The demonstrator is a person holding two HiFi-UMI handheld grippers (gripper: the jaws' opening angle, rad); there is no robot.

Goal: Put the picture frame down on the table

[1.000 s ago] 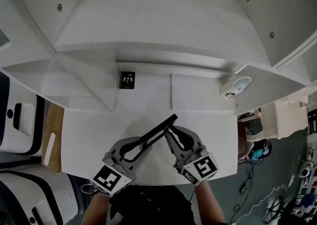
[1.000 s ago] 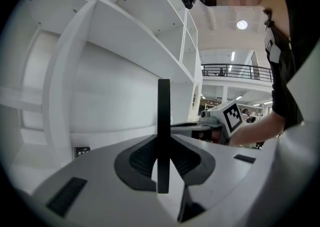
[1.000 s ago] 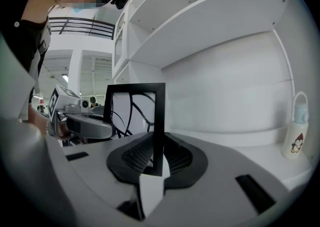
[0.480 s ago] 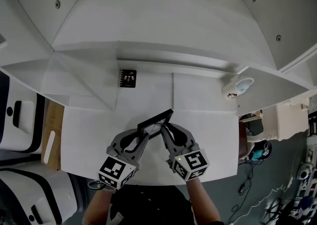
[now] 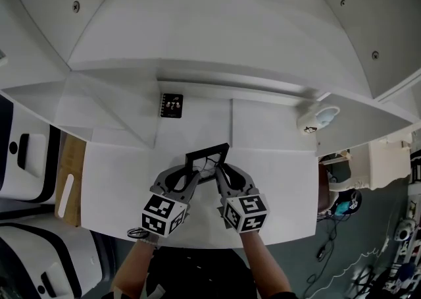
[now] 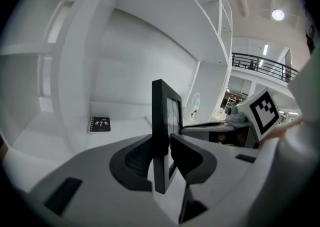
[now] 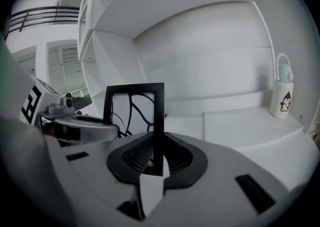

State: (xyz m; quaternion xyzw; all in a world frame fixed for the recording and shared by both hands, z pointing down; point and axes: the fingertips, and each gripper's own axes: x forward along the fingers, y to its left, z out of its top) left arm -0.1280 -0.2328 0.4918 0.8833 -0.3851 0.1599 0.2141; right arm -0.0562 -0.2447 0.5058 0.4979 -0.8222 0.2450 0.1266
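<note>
A black picture frame with a line drawing stands upright just over the white table, between both grippers. In the left gripper view the frame shows edge-on between the jaws. My left gripper has just been opening, so its pads stand slightly off the frame's left side. My right gripper is shut on the frame's right side. In the right gripper view the frame's right bar sits pinched between the pads. Whether the frame's bottom edge touches the table is hidden.
A small black card lies at the back of the table by the shelf wall. A white penguin bottle stands at the back right. White shelves rise behind. The table's front edge runs just under my hands.
Both grippers have sunk toward the table and drawn closer together. The frame has turned from a slant to standing square.
</note>
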